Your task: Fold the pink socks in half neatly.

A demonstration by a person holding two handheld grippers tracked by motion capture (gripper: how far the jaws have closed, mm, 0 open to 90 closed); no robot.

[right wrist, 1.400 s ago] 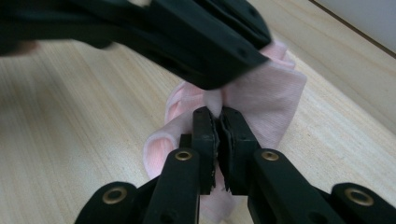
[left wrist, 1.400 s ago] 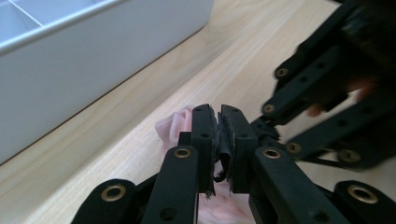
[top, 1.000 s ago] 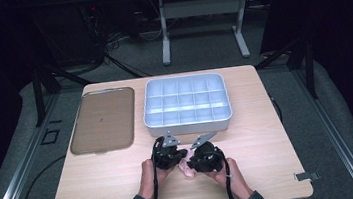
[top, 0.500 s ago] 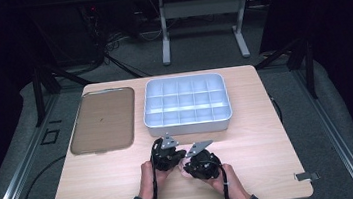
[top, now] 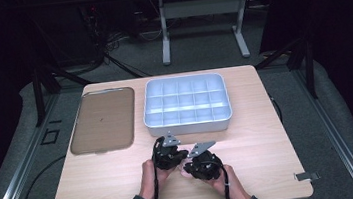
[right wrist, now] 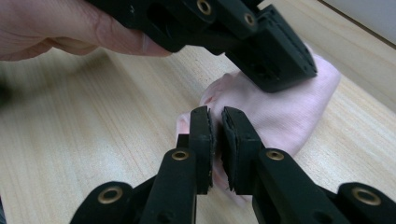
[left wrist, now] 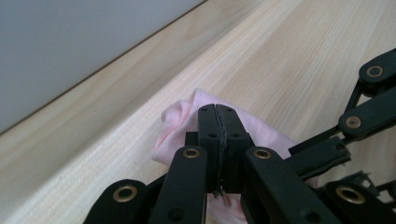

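So the wooden bench (top: 262, 120) takes up the middle of the high view, with a flat brown tray (top: 100, 120) at centre left and a grey compartment box (top: 186, 104) just right of it, both well apart from the action at the bottom.

The thing being worked is a small pink cloth (right wrist: 280, 109), bunched up on the bench between the two hands in the lower middle of the frame. It looks soft, light and floppy to me, nothing fragile, so it'll sag wherever it isn't held; best grab is a bunched fold or an edge, not the flat middle.

Left gripper (left wrist: 218, 112): fingers fully closed with a fold of the cloth pinched in them. Right gripper (right wrist: 215, 122): fingers have just been closing and are nearly together, clamped on the near end of the cloth.
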